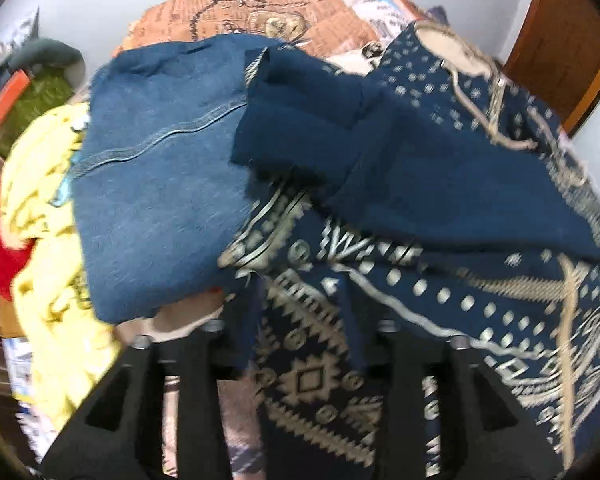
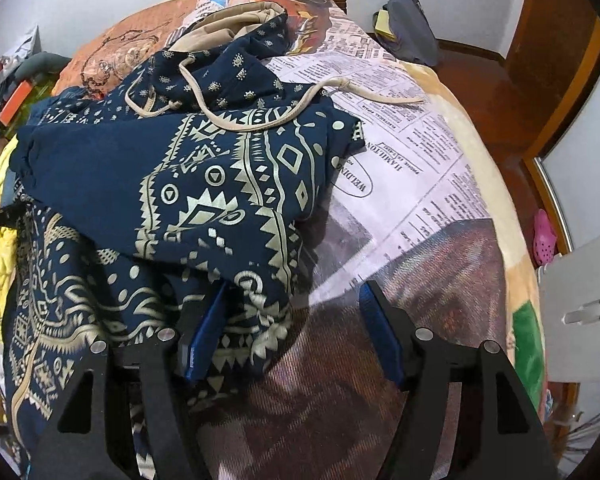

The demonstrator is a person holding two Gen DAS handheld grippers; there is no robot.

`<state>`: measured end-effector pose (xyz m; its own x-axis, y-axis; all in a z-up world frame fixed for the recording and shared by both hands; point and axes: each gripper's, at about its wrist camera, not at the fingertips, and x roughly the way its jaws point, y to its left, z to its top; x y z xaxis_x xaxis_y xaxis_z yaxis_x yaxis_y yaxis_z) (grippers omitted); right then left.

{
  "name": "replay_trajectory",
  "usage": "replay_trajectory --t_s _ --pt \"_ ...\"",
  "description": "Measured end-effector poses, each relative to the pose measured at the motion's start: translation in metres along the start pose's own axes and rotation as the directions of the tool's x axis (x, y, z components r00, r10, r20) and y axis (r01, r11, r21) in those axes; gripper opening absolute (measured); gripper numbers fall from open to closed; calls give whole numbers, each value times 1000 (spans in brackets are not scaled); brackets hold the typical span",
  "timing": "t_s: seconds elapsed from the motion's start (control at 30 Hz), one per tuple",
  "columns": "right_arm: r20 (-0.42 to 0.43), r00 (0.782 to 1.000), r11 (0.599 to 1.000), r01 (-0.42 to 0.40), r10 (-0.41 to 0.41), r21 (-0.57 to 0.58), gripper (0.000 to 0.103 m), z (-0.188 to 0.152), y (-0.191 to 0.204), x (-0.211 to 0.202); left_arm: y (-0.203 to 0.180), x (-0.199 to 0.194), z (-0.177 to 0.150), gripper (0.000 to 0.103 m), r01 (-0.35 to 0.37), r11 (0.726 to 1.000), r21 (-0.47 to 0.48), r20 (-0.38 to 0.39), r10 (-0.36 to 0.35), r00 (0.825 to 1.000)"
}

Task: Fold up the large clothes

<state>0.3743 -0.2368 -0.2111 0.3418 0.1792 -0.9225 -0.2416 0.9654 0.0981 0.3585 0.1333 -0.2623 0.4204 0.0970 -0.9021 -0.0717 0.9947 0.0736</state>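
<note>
Navy patterned hoodie [image 2: 204, 184] heaped on newspaper-print blanket [image 2: 416, 168], filling left and centre of right wrist frame; cream drawstring [image 2: 260, 124] looped across upper part.

Right gripper [image 2: 292, 312] at bottom centre, jaws apart; left blue pad [image 2: 206, 332] against hoodie hem, right one over bare blanket, nothing pinched.

Left wrist view: left gripper [image 1: 300, 320] at bottom, fingertips buried under cloth, grip cannot be told. Folded jeans [image 1: 160, 184] centre left, yellow garment [image 1: 48, 200] far left.

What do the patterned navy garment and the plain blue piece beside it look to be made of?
Patterned navy garment: looks like soft knit, likely cotton blend, matte; it drapes loosely, with a printed cream motif and cream drawcord. Plain blue piece: resembles denim or heavy knit, judging by its faded surface and raised double-stitched seam; blur leaves it open.
</note>
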Motion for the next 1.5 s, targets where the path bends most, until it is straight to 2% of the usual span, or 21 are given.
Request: replay_trajectory --t_s 0.03,0.13,0.2,0.27,0.47,0.63,0.7,0.77,0.9,1.0,1.13,1.27,1.5 --pt "5 1000 1000 -4 4 -6 63 0 0 -4 -2 -6 -2 52 -11 1000 16 14 11 1000" --pt "27 999 999 -20 21 -32 63 2 3 -18 -6 -25 0 55 14 999 38 46 -15 999" --pt "58 998 998 -25 28 -52 63 7 7 -29 -11 -44 7 64 26 998 51 93 -31 995" --pt "90 996 997 -22 28 -70 63 17 11 -38 -19 -63 18 76 20 998 62 151 -29 988" --pt "189 981 993 -32 53 -113 63 59 24 -56 -53 -100 71 84 31 992 121 283 -65 957" --pt "263 961 988 -54 90 -143 64 106 33 -56 -80 -96 126 88 68 986 152 315 -114 942" --pt "292 951 987 -65 105 -145 65 125 36 -52 -93 -86 147 89 83 984 160 310 -130 942" --pt "296 949 988 -69 107 -135 66 149 39 -41 -105 -69 168 89 98 983 158 285 -140 948" --pt "264 956 989 -101 127 -110 66 182 39 -16 -120 -26 205 89 166 978 124 207 -189 960" --pt "226 966 991 -121 129 -51 66 208 35 15 -123 6 225 89 191 978 88 168 -204 964" --pt "161 980 993 -117 115 -1 66 230 30 58 -121 55 250 89 189 982 24 98 -190 977" --pt "82 991 992 -114 109 60 66 246 23 104 -122 96 263 89 146 989 10 45 -147 988" --pt "-26 990 979 -137 142 149 66 261 12 157 -126 144 274 89 107 994 -1 -11 -107 994"
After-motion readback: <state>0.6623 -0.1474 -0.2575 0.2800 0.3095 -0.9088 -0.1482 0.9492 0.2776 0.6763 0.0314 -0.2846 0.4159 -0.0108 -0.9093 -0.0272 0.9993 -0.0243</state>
